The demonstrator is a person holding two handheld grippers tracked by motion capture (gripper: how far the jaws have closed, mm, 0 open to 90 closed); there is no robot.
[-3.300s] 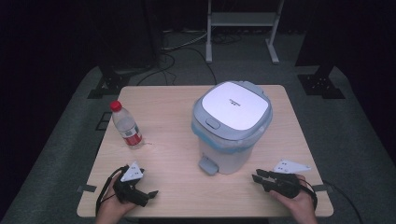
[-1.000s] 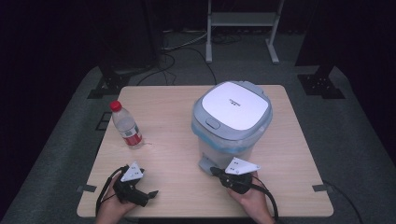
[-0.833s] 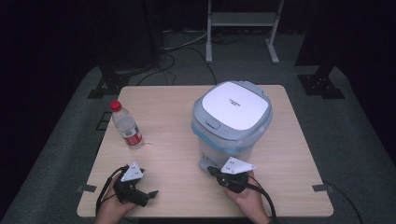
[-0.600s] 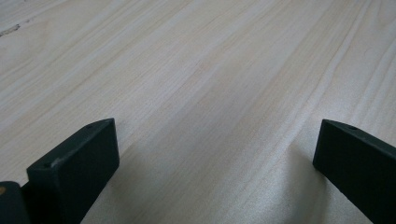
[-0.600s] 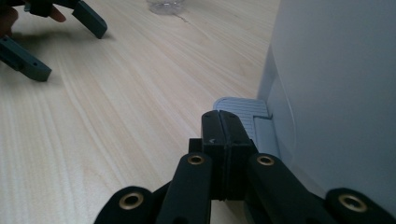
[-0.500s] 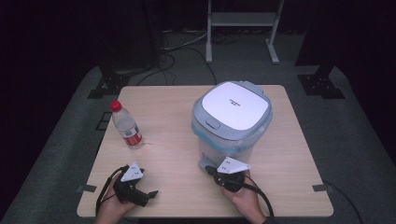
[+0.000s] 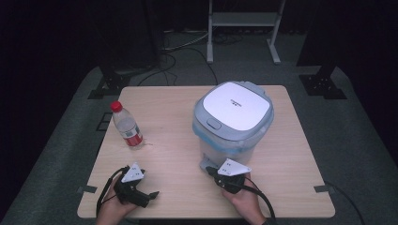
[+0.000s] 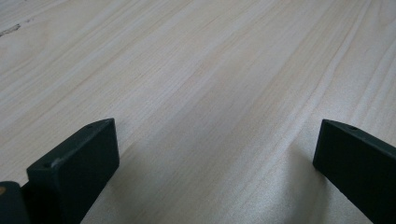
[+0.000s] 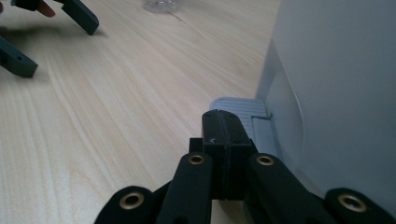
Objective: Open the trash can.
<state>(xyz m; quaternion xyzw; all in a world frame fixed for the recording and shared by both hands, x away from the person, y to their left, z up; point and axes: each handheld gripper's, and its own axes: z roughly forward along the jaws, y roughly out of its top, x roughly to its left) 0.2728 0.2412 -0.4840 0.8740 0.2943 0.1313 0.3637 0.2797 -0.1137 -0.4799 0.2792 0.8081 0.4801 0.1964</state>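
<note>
While the right gripper (image 7: 210,171) sits low on the table (image 7: 164,150) with its jaws pressed flat together and nothing between them, its closed tip points straight at the grey pedal (image 9: 243,112) that juts from the foot of the pedal bin (image 7: 233,119). Everything turns on that line. The pedal lies just beyond the tip, on the far side of it, a flat tongue reaching out toward the near edge of the table with the bin's pale wall rising right behind. From the right gripper view the tip looks to be over the pedal's near edge or just short of it; whether it is touching I cannot tell. The pedal's long axis runs near to far, the same way the gripper points, so a push down from above, I would guess, is what lifts the white lid (image 7: 233,104), which is down now.

Off to the left, the left gripper (image 7: 149,194) rests on bare wood with its jaws spread wide and empty, well apart from the bin. A water bottle (image 7: 126,125) stands farther back on the left. The right hand is plainly the nearer one.
</note>
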